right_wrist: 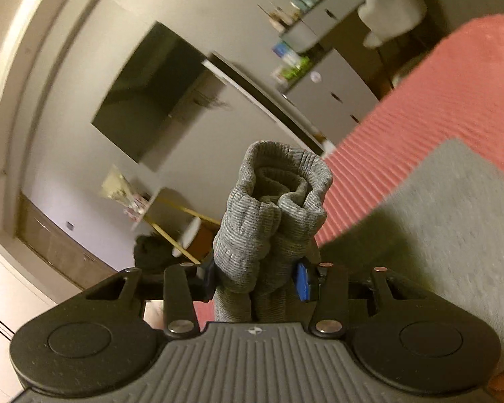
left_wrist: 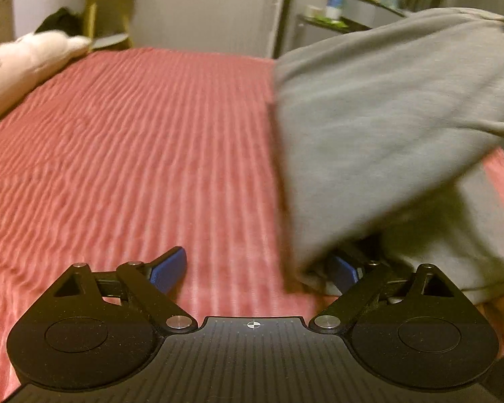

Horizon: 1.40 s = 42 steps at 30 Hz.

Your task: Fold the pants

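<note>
Grey sweatpants [left_wrist: 386, 127] hang in the air over the right side of a red ribbed bedspread [left_wrist: 134, 151], blurred by motion. My left gripper [left_wrist: 255, 268] is open low over the bed; the cloth drapes over its right blue pad [left_wrist: 344, 273], and nothing is between the jaws. In the right wrist view my right gripper [right_wrist: 257, 278] is shut on the bunched ribbed cuffs of the pants [right_wrist: 279, 198], held up high and tilted. The rest of the pants [right_wrist: 436, 228] trails down to the bedspread [right_wrist: 420, 100].
A pale pillow [left_wrist: 23, 63] lies at the bed's far left. A yellow side table [left_wrist: 107, 16] and a dresser with small items [left_wrist: 336, 16] stand beyond the bed. A dark wall screen [right_wrist: 151, 97] and the dresser [right_wrist: 332, 94] show in the right wrist view.
</note>
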Tool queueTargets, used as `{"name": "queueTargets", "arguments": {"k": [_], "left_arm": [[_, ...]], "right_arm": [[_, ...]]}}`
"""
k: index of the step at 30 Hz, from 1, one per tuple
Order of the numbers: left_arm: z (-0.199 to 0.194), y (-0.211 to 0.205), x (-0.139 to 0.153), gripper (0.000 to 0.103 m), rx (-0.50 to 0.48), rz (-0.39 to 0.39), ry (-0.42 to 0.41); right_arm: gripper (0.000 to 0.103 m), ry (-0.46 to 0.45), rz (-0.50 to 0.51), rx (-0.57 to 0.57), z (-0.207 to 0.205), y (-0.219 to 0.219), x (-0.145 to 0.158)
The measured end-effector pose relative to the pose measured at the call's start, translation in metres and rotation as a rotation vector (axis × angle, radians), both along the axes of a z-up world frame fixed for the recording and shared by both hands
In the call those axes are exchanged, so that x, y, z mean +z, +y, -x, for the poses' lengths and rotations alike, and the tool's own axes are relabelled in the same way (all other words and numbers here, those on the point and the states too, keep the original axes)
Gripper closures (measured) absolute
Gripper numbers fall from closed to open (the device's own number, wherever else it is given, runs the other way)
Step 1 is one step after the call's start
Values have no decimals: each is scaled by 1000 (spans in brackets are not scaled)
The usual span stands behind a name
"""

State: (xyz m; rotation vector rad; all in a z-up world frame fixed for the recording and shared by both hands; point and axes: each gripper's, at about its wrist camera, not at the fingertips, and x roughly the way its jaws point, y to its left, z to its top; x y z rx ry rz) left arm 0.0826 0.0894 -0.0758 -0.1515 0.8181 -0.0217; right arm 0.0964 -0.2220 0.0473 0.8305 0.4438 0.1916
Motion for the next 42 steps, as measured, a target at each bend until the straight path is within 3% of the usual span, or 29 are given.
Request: {"name": "queueTargets", "arguments": {"k": [4,8,13,15,17,20,22,24,26,27,30,35,37,40,42], "left_arm": [[7,1,9,10,-15,8,-71],[13,-2,16,12,-65,11,-111],[12,-7,14,12,-143,38,-81],[12,-12,12,12,-171,36,-64],[12,-13,12,12,-185,30,-66],[10,-15,12,12,-187,30,-66],[11,-18,11,12,-190,27,-64],[11,-20,10,12,-193,25,-60],[12,-21,10,12,-190,24,-63],[11,-22,9,12,-186,17,-65],[13,-24,10,12,-172,-8,-59],[9,-30,4,12,-166,-55,-25],[8,-31,3,18,-156,-79,-33],[11,-29,5,38,-191,-32,-74],[16,-33,8,58,-228,-41,-100]], "right_arm": [[60,-49,7,-20,16,-18,11],[59,-46,37,-80,32,-44,-1],[56,157,-4,-228,40,-88,-57],[49,297,-11,-267,35,-102,-86],[44,391,-91,-272,34,-113,-116],[34,333,-204,-280,40,-121,-130],[22,306,-254,-261,36,-125,-130],[21,305,-249,-247,29,-126,-133],[36,335,-200,-248,22,-122,-135],[54,356,-161,-248,13,-117,-131],[57,333,-90,-229,11,-109,-112],[58,173,-203,-194,18,-112,-75],[58,137,-210,-184,17,-116,-68],[58,121,-209,-175,15,-122,-62],[58,122,-204,-166,24,-126,-65]]}}
